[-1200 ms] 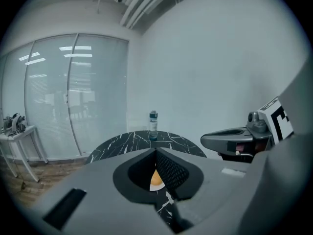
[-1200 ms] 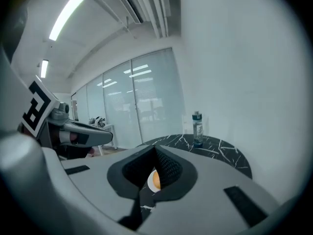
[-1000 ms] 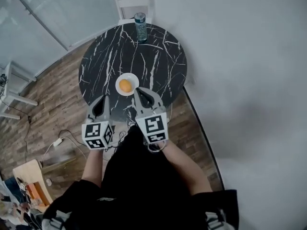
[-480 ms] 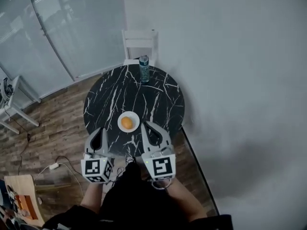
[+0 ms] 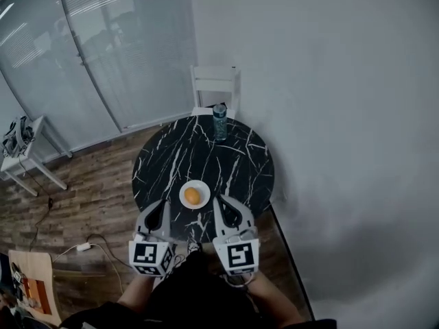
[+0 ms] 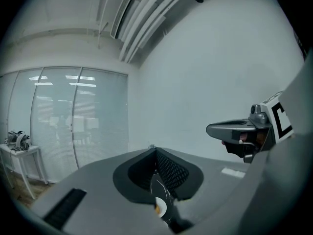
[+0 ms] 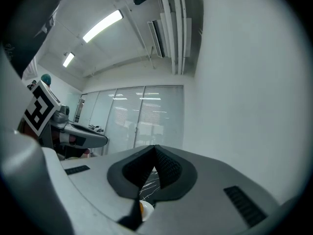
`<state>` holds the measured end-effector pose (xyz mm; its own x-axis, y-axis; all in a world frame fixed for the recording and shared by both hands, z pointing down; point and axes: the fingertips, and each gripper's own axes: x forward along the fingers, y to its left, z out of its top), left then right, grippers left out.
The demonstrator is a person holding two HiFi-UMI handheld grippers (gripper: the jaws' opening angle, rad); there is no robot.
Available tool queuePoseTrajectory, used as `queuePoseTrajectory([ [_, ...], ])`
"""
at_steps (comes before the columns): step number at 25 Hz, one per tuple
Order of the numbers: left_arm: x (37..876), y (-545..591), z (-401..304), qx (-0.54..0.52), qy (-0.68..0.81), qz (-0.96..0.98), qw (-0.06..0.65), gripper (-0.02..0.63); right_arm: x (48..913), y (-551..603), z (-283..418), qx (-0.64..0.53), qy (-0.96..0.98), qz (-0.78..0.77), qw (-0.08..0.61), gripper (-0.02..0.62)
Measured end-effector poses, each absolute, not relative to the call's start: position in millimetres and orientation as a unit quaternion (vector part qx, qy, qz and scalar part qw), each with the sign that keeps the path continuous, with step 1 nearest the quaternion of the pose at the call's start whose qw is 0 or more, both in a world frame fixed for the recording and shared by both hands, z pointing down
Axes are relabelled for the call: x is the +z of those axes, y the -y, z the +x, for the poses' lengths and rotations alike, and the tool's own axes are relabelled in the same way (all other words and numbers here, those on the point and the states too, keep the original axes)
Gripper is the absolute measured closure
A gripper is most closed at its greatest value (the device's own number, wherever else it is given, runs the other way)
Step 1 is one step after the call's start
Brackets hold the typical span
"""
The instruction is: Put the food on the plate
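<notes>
Head view | orange (image 5: 193, 196) on plate (image 5: 183, 199) (white) | left gripper (image 5: 164, 204), right gripper (image 5: 221, 201) — closed

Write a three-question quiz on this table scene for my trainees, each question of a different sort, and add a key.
1. True or false: the orange food lies on the white plate.
2. Where does the bottle stand? A: at the far edge of the table, by the white chair. B: on the plate. C: on the floor.
3. Fill in: the jaws of the left tool and the right tool stand ____, with nothing between them.
Key: 1 true; 2 A; 3 together.
</notes>
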<state>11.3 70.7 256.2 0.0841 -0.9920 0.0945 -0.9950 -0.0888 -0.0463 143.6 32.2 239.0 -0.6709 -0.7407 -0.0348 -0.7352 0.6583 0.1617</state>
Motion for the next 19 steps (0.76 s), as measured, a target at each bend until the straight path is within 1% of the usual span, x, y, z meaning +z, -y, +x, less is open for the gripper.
queuePoseTrajectory([
  [14,262,-52,17,0.064,0.668,0.742,0.014,0.606,244,-14,153,-0.112,0.901,0.418,0.040,0.598],
  [19,271,-50,-3,0.084,0.664,0.742,0.021,0.606,258,-9,138,-0.098,0.900,0.421,0.054,0.598],
])
